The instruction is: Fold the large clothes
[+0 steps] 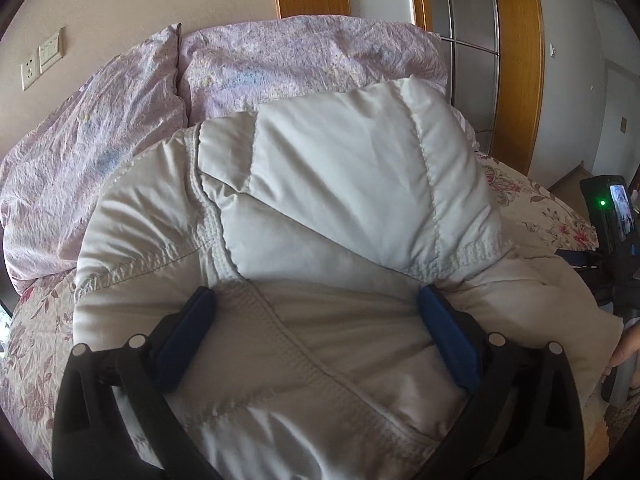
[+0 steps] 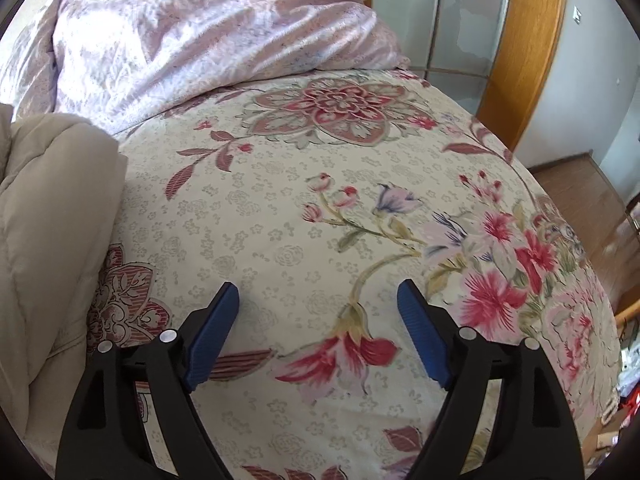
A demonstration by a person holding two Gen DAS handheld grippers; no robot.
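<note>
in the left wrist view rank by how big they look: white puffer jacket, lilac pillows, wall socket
1. white puffer jacket, though it lies nearest the camera, which inflates it
2. lilac pillows
3. wall socket, far smaller

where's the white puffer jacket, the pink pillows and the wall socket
white puffer jacket (image 1: 340, 184), left wrist view, on its quilted upper panel.
pink pillows (image 1: 304, 60), left wrist view, on the front of the right-hand pillow.
wall socket (image 1: 29, 71), left wrist view, on its white faceplate.
</note>
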